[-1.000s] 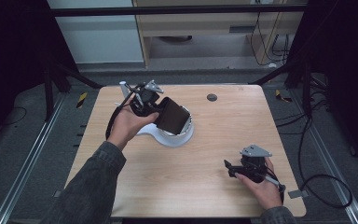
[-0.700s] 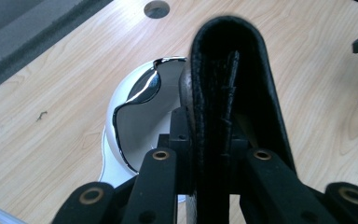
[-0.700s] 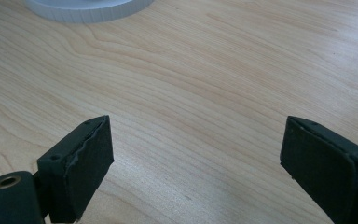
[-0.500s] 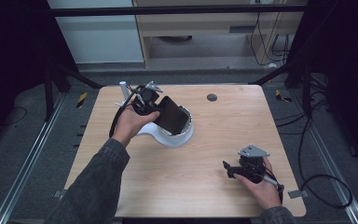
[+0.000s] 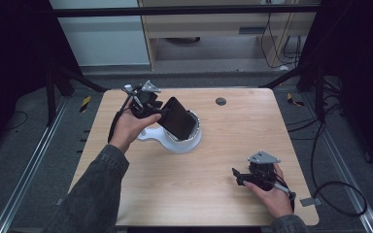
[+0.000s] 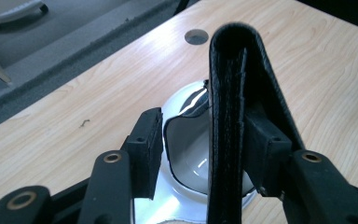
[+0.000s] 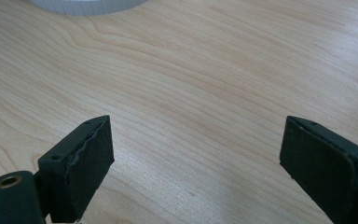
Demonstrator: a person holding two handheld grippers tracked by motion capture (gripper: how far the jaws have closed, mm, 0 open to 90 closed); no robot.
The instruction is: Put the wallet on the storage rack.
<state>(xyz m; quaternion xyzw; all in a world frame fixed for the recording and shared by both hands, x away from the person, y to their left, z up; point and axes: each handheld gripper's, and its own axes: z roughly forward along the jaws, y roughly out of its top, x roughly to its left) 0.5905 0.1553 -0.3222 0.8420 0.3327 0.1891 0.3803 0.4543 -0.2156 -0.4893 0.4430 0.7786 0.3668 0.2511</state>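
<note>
A flat black leather case stands tilted on edge in a white round stand at the table's back left. My left gripper is at the case's left end. In the left gripper view the case rests against the right pad, and the left pad stands apart from it, with the white stand showing in the gap. These jaws have just been opening, with the case still between them. My right gripper rests at the front right, its jaws wide open over bare wood.
A small grey round cap is set in the table top behind the stand. Cables hang off the table's right side. A pale cabinet stands beyond the far edge.
The left hand has barely shifted at the stand, and the case still leans there. The right hand has not moved.
</note>
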